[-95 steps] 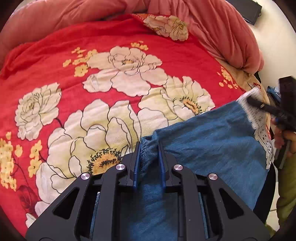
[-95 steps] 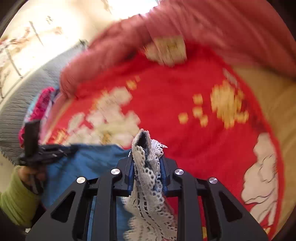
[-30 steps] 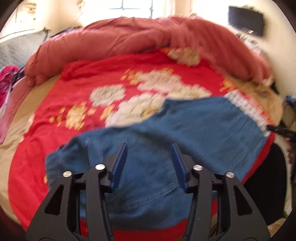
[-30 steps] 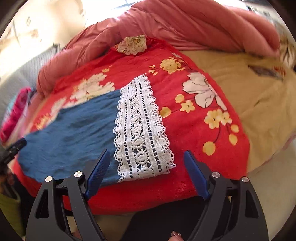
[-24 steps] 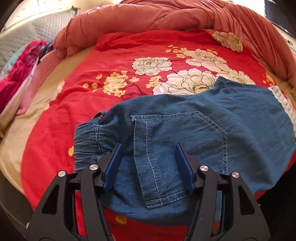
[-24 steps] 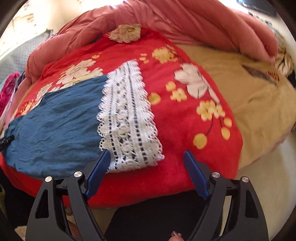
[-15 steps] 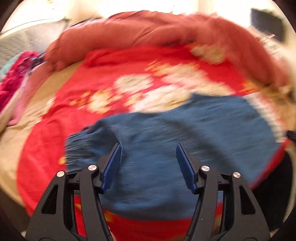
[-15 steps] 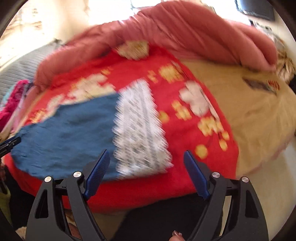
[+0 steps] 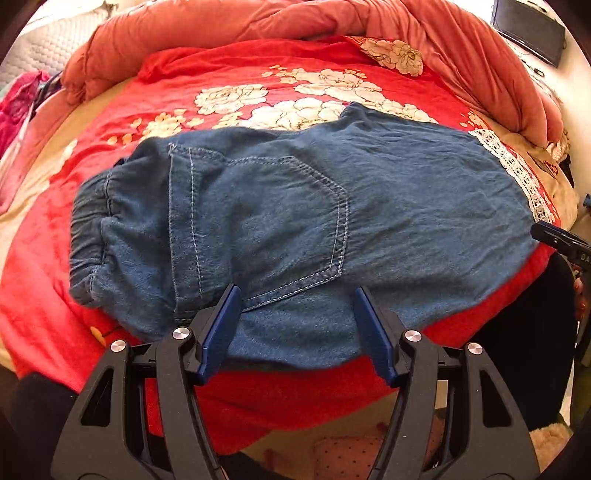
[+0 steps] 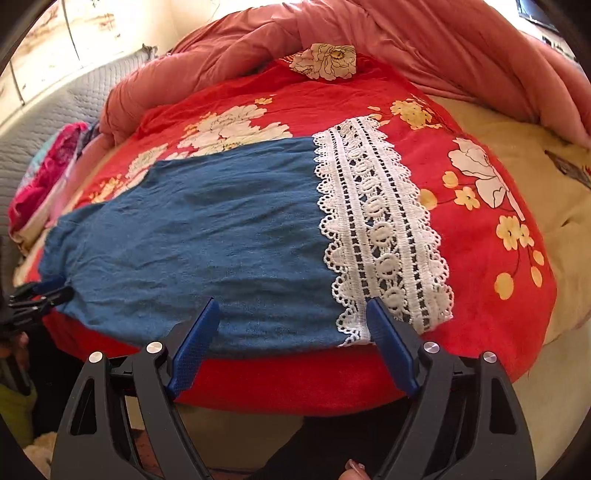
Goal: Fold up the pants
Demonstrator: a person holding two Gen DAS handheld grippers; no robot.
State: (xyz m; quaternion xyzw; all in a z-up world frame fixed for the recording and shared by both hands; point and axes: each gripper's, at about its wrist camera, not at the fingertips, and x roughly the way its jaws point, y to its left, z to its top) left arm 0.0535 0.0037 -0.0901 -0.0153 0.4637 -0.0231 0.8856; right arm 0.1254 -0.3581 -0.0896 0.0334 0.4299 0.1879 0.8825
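Note:
Blue denim pants lie flat across the near edge of a red floral blanket, waistband at the left and back pocket facing up. The white lace hem is at the right end, and the blue leg also shows in the right wrist view. My left gripper is open and empty, just off the near edge by the pocket. My right gripper is open and empty, at the near edge by the lace hem. The right gripper's tip shows at the left wrist view's right edge.
A pink-red duvet is heaped along the far side of the bed. Pink clothes lie at the far left. A beige sheet covers the bed to the right. A dark screen stands at the far right.
Both grippers let go of the pants and opened, then drew back to the near edge of the bed. The pants now lie spread flat on the blanket.

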